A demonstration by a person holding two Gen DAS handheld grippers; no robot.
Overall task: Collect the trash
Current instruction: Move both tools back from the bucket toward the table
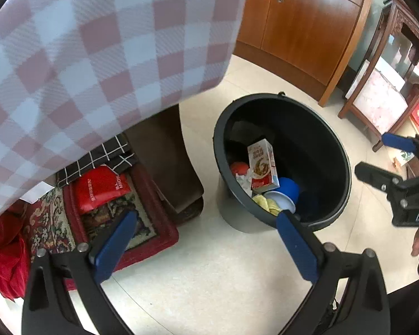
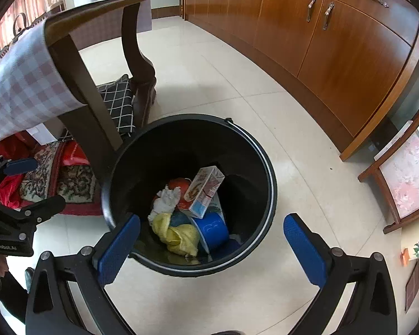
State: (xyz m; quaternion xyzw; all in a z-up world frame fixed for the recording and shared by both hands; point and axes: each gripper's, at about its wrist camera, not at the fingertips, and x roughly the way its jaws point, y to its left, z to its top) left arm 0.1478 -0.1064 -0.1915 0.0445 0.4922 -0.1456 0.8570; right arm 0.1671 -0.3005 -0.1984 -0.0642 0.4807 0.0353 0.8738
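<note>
Right wrist only: yellow cloth (image 2: 178,237) fully visible in bin (image 2: 268,178).

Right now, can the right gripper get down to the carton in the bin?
Probably yes. The right gripper is open and empty above the bin, and the carton lies on top of the other trash with nothing over it.
</note>
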